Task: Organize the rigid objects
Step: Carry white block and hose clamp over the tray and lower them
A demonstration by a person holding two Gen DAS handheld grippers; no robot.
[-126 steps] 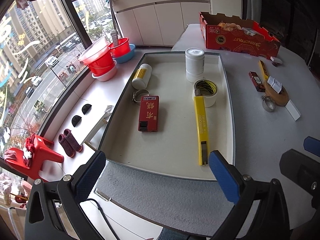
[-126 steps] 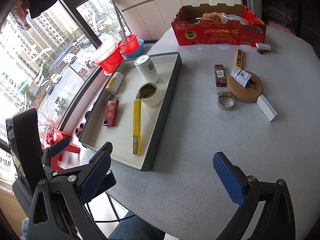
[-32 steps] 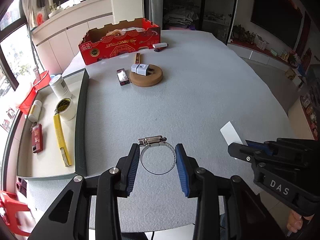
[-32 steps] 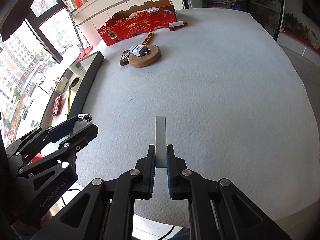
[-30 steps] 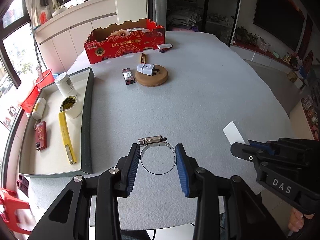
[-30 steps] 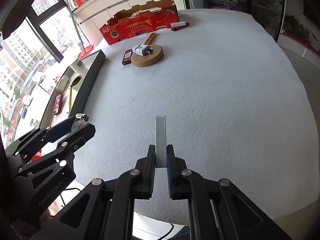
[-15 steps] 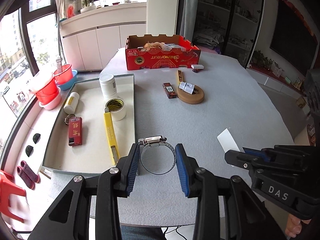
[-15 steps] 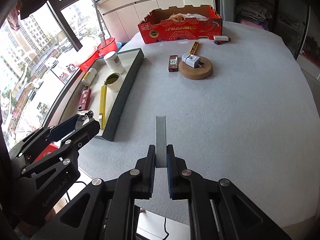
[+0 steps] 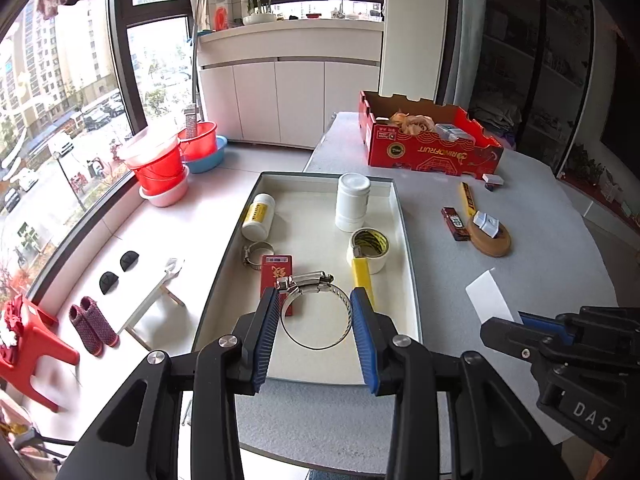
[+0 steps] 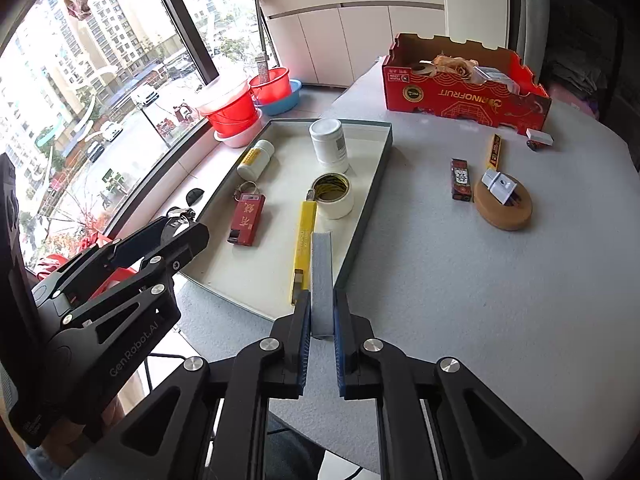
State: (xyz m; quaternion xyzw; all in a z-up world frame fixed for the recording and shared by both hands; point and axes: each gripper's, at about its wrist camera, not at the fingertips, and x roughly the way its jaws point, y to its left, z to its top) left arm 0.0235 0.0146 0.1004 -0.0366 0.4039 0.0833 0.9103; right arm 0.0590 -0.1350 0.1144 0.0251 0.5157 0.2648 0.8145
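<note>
Hose clamp [image 9: 314, 312]: light, stiff steel ring, slippery; left gripper [image 9: 316, 332] jaws pinch its sides over the tray [image 9: 404, 240].
White card [image 10: 322, 284]: thin, light; right gripper [image 10: 322, 336] jaws pinch its end.

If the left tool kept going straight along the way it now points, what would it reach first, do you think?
The left tool, shut on the hose clamp, points down into the tray. Most likely the red box just ahead comes first, or the bare tray floor before it; depth is unclear.
</note>
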